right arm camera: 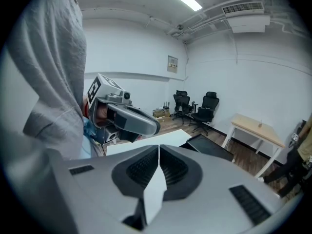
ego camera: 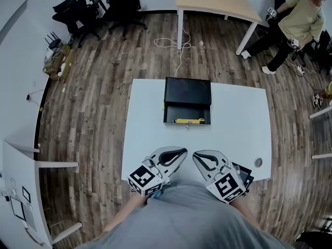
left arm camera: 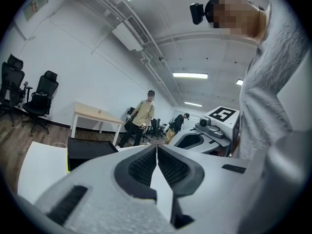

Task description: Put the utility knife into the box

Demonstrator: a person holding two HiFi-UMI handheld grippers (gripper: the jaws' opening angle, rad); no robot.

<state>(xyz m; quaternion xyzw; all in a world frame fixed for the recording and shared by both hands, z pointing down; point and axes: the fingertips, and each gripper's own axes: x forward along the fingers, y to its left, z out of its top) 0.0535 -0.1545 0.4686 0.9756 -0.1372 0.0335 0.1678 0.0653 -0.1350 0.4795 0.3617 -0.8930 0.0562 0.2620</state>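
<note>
Holding left gripper [ego camera: 179,154] and right gripper [ego camera: 199,157] over near edge of white bench [ego camera: 150,118], jaws clenched, empty. Yellow utility knife [ego camera: 189,121]: lying inside open black box [ego camera: 197,113]. I judge placement done; nothing left to grasp.

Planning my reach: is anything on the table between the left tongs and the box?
Nothing. In the head view only bare white table lies between the left tongs and the box, which holds the yellow utility knife.
</note>
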